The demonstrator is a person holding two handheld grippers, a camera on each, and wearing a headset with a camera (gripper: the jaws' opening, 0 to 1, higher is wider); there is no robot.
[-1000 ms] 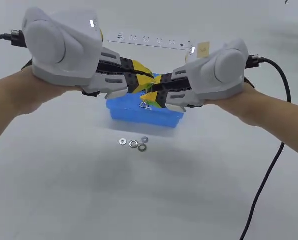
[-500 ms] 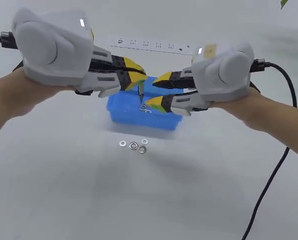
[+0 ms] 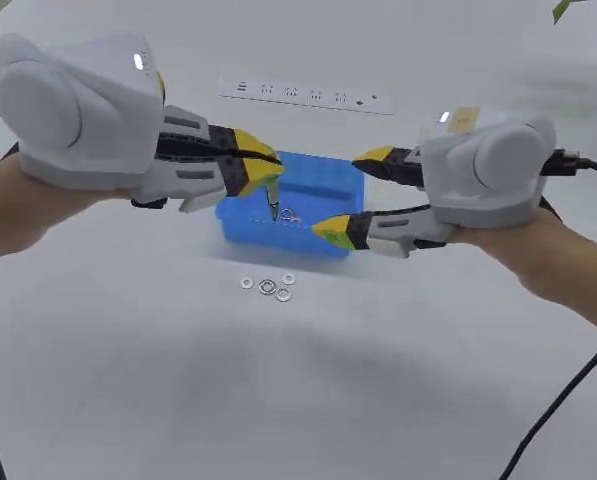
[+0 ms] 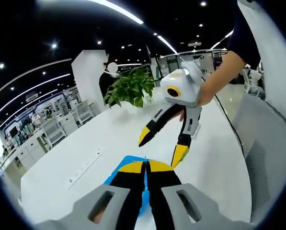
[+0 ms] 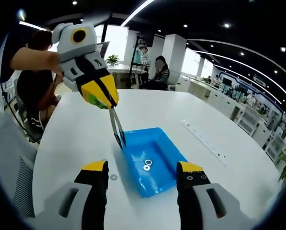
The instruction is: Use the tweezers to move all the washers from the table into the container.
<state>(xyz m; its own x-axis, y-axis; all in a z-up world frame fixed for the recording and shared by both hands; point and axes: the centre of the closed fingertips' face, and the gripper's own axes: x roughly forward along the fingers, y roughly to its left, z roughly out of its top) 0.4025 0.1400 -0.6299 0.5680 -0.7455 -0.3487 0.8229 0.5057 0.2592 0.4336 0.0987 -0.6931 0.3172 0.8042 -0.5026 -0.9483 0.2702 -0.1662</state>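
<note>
Left gripper pinched shut on the tweezers; right gripper spread wide.
Tweezer tips hang at the edge of the blue container on the left gripper's side; too small for me to tell if they carry anything. Two washers lie inside the container, and four loose washers sit on the table just in front of it. In my left gripper view, the gripper's own jaws hide most of the container.

We find bare table on the near side of the washers. Behind them the container, tweezers, left gripper and right gripper block the way.
</note>
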